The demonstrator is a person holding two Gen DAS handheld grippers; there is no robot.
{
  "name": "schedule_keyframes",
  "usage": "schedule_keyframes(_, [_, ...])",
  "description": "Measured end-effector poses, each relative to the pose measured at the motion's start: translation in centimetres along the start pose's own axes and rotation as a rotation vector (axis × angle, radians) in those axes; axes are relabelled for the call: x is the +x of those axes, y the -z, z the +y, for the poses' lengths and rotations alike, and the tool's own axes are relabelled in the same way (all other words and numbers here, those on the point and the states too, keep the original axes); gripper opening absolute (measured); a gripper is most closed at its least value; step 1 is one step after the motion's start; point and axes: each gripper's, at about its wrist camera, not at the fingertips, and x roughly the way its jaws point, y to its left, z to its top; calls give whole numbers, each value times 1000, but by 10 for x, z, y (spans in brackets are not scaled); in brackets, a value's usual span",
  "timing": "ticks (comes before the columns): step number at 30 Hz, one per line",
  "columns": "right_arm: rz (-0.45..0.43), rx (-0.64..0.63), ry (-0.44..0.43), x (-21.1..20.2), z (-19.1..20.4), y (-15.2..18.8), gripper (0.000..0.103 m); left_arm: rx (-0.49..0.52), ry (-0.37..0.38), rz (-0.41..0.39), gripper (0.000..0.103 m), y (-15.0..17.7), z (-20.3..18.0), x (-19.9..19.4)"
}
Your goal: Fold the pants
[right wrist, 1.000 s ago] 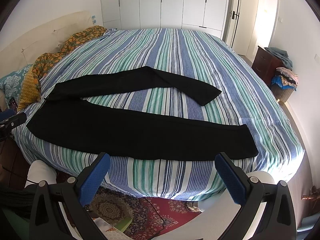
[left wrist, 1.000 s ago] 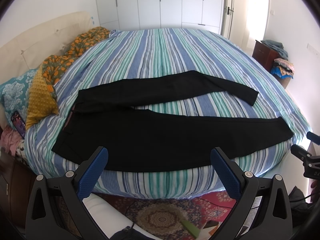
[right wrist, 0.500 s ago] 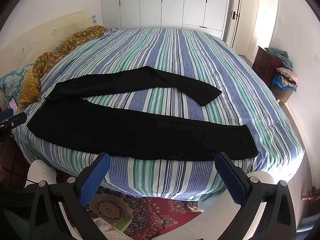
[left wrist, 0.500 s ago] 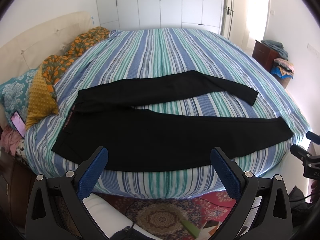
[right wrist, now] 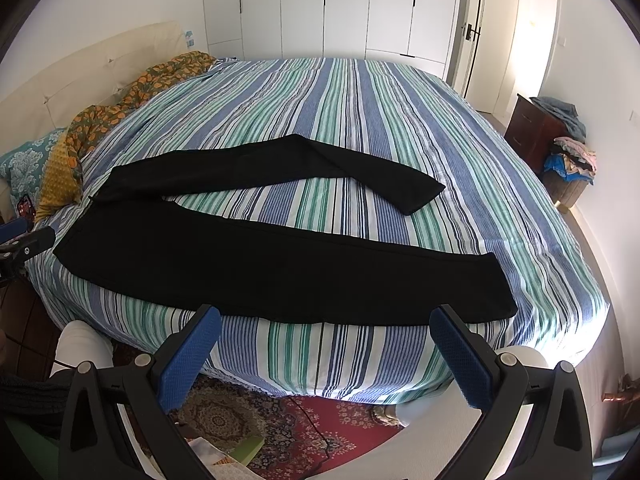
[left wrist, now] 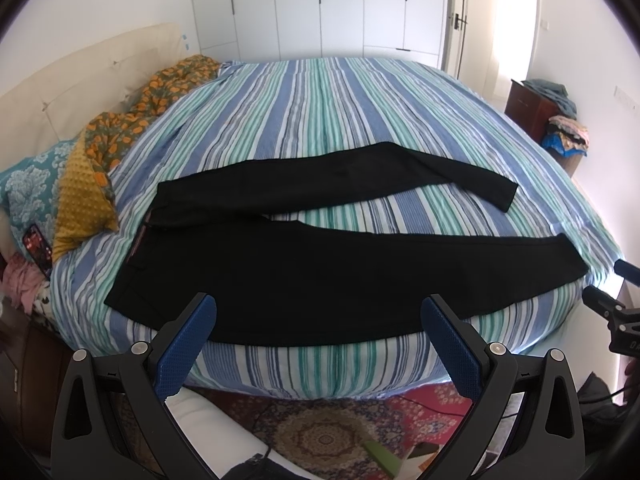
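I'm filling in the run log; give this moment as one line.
phase: pre-grasp | pants: spread flat on bed, legs apart, unfolded | left gripper: open, off the cloth | right gripper: open, off the cloth

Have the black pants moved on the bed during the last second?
No. The black pants lie on the same stripes of the bedspread, near its front edge.

Two black-framed grippers, left [left wrist: 318,334] and right [right wrist: 324,344], with textured blue fingers [left wrist: 186,346], silver screws.
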Motion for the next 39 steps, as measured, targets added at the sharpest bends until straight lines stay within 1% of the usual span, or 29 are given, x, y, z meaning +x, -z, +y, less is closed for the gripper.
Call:
schedule_keyframes(8, [-2, 2, -6, 1, 2, -4, 103, 3, -7, 4, 102, -1, 0, 2])
schedule_keyframes(21, [-4, 21, -4, 4, 0, -1, 103, 12, -33, 1, 102, 0, 2, 5])
schedule_keyframes(26, [-10, 42, 0, 4, -5, 0, 103, 26, -59, -13, 102, -1, 1, 4])
schedule_keyframes(30, [-33, 53, -15, 0, -7, -1, 103, 42, -68, -29, 102, -2, -1, 2])
schedule_keyframes(35, [-113, 49, -64, -13, -5, -5, 103, 65, -85, -50, 102, -5, -4, 1])
schedule_keyframes(39, [-157, 44, -77, -20, -2, -11, 103, 71, -94, -61, 102, -10, -6, 3])
